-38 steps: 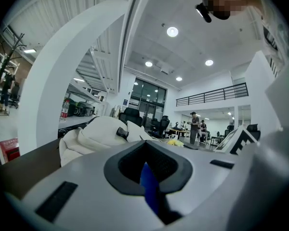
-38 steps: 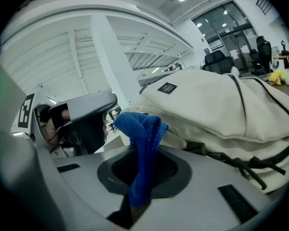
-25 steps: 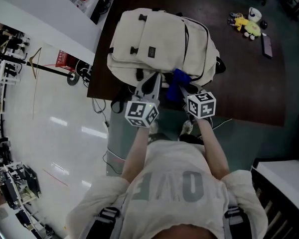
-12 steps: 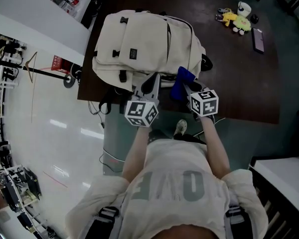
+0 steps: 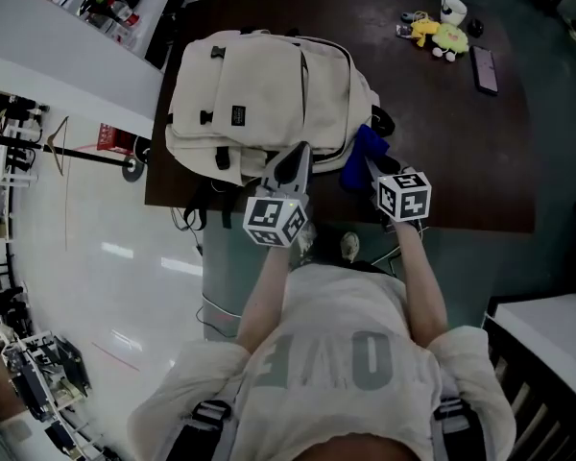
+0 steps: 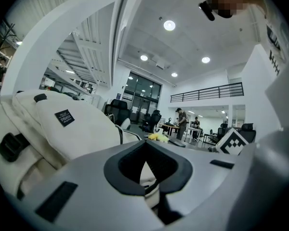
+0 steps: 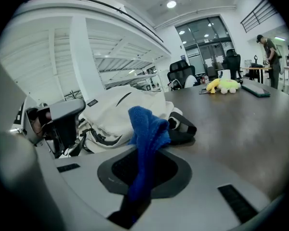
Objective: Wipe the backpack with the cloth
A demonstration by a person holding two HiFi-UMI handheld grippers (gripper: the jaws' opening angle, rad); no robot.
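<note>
A cream backpack (image 5: 259, 84) lies flat on the dark table (image 5: 461, 161), filling its left part. My right gripper (image 5: 372, 166) is shut on a blue cloth (image 5: 365, 147), which stands up from the jaws at the backpack's near right corner. In the right gripper view the cloth (image 7: 147, 126) rises in front of the backpack (image 7: 113, 109). My left gripper (image 5: 296, 159) is shut, its tips at the backpack's near edge. In the left gripper view, cream fabric (image 6: 62, 134) fills the left side and shows through the gap behind the jaws; whether any is pinched is unclear.
A yellow plush toy (image 5: 437, 35) and a dark phone (image 5: 483, 69) lie at the table's far right. A black strap (image 7: 183, 126) sticks out at the backpack's right side. The table's near edge runs just under both grippers; glossy white floor lies to the left.
The view has shifted, so the table and backpack sit further left. The cloth has slid right along the backpack's near edge to its right corner. The left gripper stays at that edge.
</note>
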